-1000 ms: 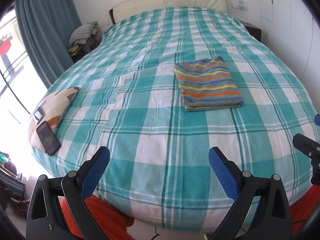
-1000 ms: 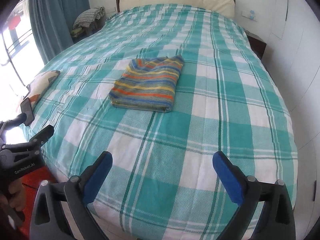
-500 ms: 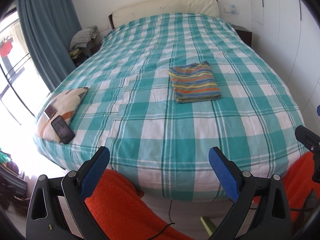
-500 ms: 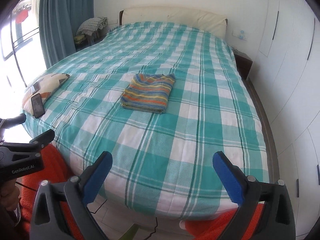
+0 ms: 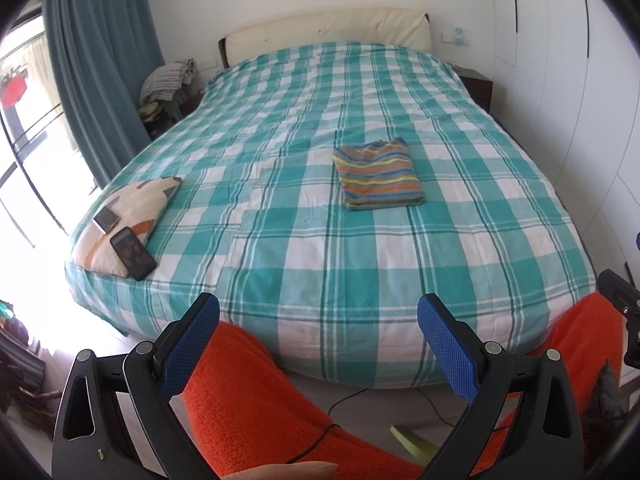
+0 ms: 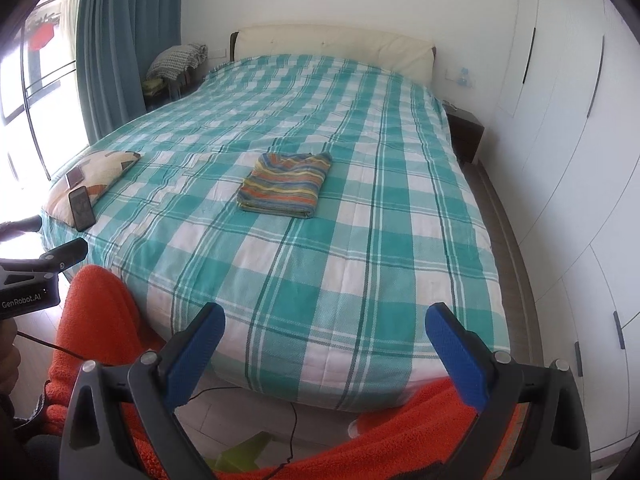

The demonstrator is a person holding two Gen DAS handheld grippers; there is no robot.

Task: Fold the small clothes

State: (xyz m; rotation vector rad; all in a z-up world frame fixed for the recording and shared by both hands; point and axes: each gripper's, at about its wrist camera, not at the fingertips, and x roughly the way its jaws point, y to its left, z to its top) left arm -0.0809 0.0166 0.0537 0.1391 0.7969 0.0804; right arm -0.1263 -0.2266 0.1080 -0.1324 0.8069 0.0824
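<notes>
1. Shirt lies folded flat near the middle of the bed, well apart from both grippers.
2. Left gripper hangs off the foot edge of the bed, jaws spread wide, holding nothing.
3. Right gripper hangs off the same edge, jaws equally wide, also empty.
4. Orange fabric sits below both grippers, in front of the foot edge.
5. A pillow rests at the bed's left foot corner, with a phone on it.
6. A headboard stands at the far edge.
</notes>
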